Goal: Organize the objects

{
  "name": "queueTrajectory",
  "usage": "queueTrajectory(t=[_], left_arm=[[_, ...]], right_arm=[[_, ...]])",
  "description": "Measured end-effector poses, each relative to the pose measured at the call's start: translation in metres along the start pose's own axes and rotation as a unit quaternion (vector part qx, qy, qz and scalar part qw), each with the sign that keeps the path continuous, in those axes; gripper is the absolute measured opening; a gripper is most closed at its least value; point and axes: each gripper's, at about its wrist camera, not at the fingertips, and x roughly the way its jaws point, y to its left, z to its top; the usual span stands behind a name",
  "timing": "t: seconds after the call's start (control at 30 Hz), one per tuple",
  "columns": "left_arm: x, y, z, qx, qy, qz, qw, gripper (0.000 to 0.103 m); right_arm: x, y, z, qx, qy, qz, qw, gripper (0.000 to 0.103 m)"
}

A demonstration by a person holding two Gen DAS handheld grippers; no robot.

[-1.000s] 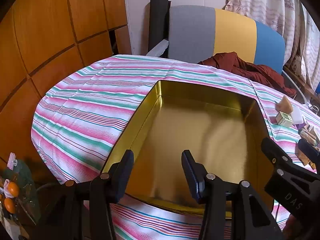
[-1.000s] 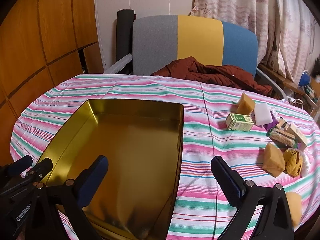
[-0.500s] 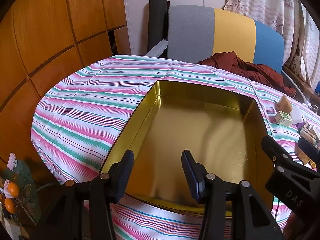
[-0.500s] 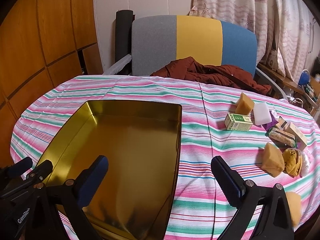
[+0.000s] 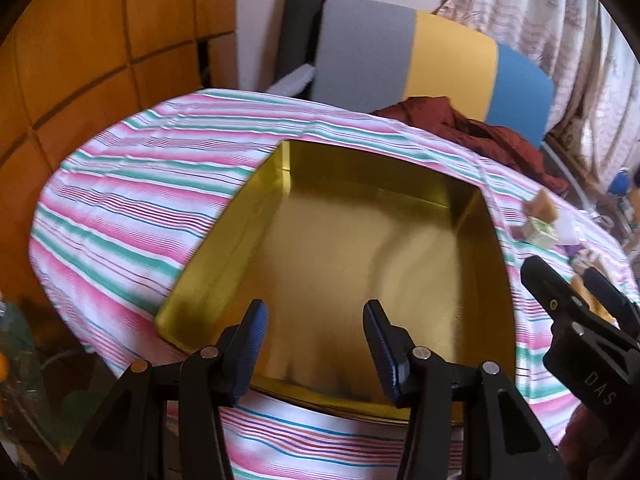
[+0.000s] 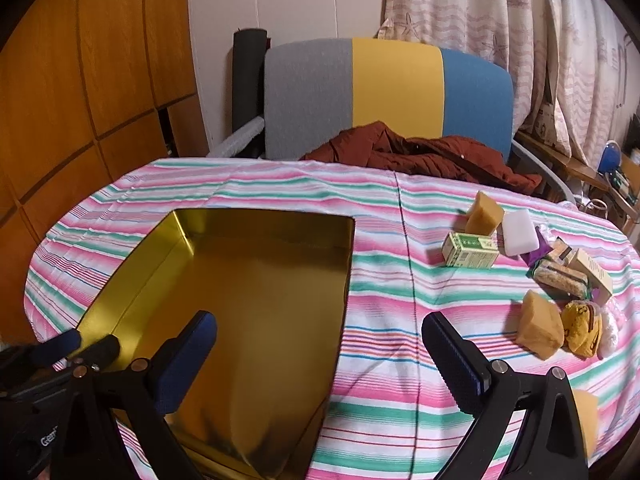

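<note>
While hovering over the near edge of a shallow, rectangular gold metal tin, holds the left gripper with its two black, blue-padded fingers parted and nothing between them. Shows the right gripper spread wider, also empty, one finger above the tin's near right corner and the other above the pink, green and white striped tablecloth. Rests the tin, bare inside, on the left half of that cloth. Lies well to the right of the tin a loose cluster of small items: a tan sponge wedge touching a small green and cream cardboard box, a white soap-like bar just beside them, a wrapped layered snack bar nearer the cloth's right edge, then a second tan sponge block touching a crumpled yellow-brown wrapped piece. Stands behind the table a chair with a grey, yellow and blue backrest, a rust-red garment heaped on its seat. Fills the left background with orange wood panelling, the right with pale patterned curtains.
</note>
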Motion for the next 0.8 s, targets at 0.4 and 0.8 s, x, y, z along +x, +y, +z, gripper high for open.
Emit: queueTrajectory(t=[0.4,0.8], left_arm=[[0.002,-0.062,-0.017,0.057,0.020,-0.175,0.9826,0.050],[-0.001,-0.185,-0.034,0.174,0.089,-0.337,0.9211,0.067]], right_arm=[[-0.022,-0.089,-0.009,0.005,-0.008,-0.013,1.000,0.103],[-0.092,-0.232,-0.028,0.044,-0.077,-0.187,0.978,0.103]])
